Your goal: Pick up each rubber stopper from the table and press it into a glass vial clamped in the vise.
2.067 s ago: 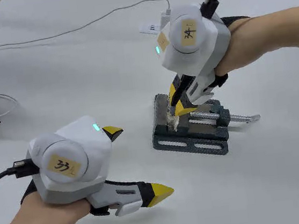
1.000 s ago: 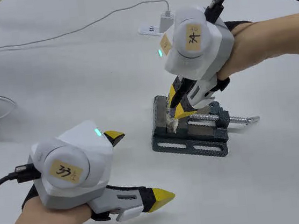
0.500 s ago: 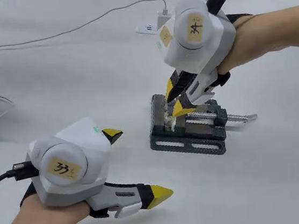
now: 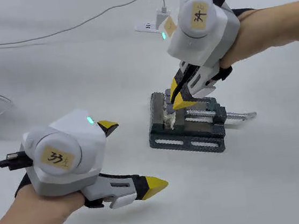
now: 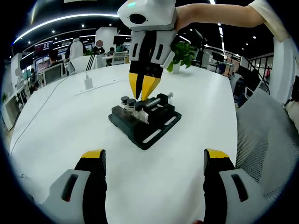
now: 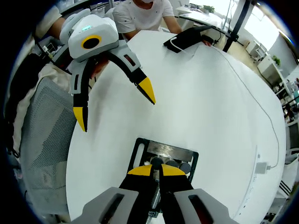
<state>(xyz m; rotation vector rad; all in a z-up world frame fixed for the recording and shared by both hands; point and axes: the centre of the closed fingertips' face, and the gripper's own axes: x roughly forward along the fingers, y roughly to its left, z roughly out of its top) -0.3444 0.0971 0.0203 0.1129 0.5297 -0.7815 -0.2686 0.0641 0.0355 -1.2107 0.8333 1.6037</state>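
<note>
**Right gripper closed over the clamped vials**

The vise sits on the white bench. It clamps a short row of glass vials upright, mouths up, probably so a stopper can be pushed straight down without the glass slipping. Dark rubber stoppers sit in the vial mouths.

The right gripper points steeply down over the row with its jaws pressed together. Nothing visible is pinched between them. I cannot tell whether the tips touch a stopper or are just above it. The closed tips likely serve as a blunt pusher.

The left gripper is low by the bench, well apart from the vise, jaws spread wide and empty, presumably parked clear.
</note>
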